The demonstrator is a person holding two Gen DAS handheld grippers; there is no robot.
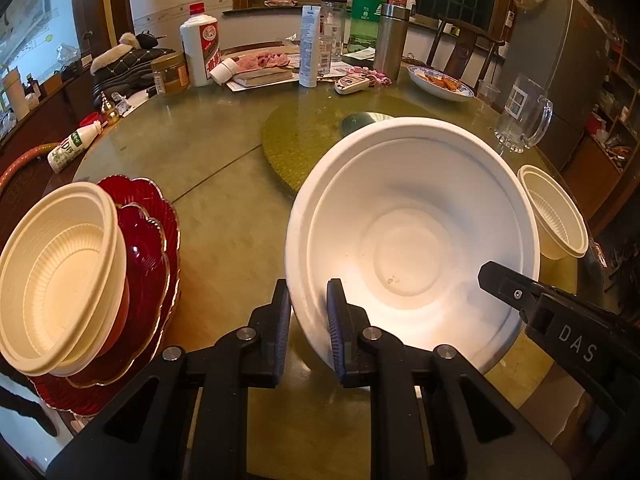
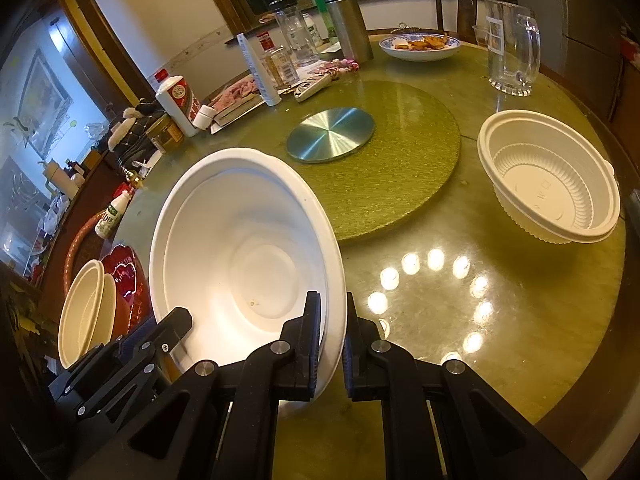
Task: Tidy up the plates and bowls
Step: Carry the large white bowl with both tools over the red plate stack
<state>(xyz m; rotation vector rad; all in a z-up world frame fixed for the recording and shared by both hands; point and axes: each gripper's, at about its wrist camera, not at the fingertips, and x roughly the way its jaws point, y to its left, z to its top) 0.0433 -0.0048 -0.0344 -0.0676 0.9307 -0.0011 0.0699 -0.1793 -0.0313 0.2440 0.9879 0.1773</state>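
Note:
A large white bowl (image 1: 412, 236) is held tilted above the round table; it also shows in the right wrist view (image 2: 244, 256). My left gripper (image 1: 309, 312) is shut on its left rim. My right gripper (image 2: 333, 328) is shut on its right rim; it also shows in the left wrist view (image 1: 500, 276). A stack of cream ribbed bowls (image 1: 60, 272) sits on red scalloped plates (image 1: 148, 248) at the left. Another cream ribbed bowl (image 2: 552, 184) stands alone at the right.
A green turntable (image 2: 400, 168) with a metal disc (image 2: 331, 133) lies mid-table. A glass mug (image 2: 512, 48), a dish of food (image 2: 420, 46), bottles (image 1: 200, 50), a steel flask (image 1: 390, 40) and clutter line the far side. The table edge (image 2: 580, 380) curves at the right.

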